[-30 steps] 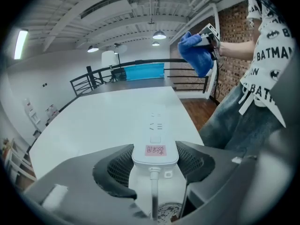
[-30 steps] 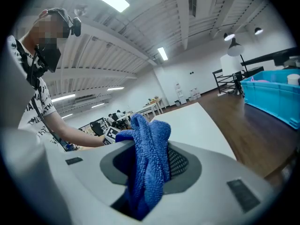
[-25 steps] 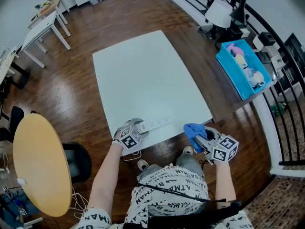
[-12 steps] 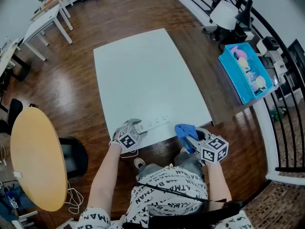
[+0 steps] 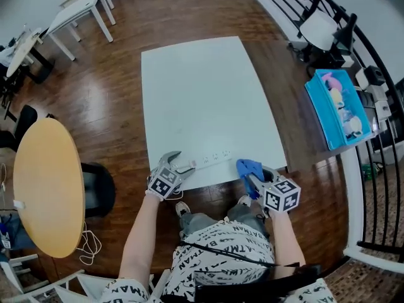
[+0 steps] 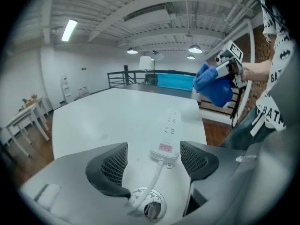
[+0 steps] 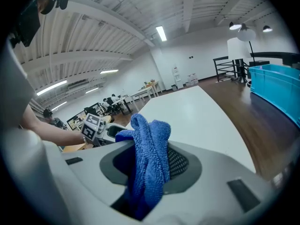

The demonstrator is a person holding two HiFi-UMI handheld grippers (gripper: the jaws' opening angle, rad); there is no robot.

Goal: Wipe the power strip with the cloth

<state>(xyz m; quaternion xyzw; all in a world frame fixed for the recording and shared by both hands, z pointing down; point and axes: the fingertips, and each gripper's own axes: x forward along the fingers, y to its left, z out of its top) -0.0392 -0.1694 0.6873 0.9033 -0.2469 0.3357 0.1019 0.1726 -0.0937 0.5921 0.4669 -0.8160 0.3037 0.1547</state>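
Observation:
A white power strip lies along the front edge of the white table. My left gripper is at its left, cabled end. In the left gripper view the strip stretches away ahead, and its cable runs back between the jaws. The left gripper is opening, and its pads stand clear of the strip's end. My right gripper hangs at the table's front right corner, shut on a bunched blue cloth, a little right of the strip. The cloth sticks up between the right gripper's pads.
A blue bin of soft items sits right of the table, near a black railing. A round wooden table and a black chair stand at the left. White desks are far back left.
The left gripper's jaws have spread wider around the strip's cabled end. The right gripper with the cloth has come in towards the table's front edge, closer to the strip.

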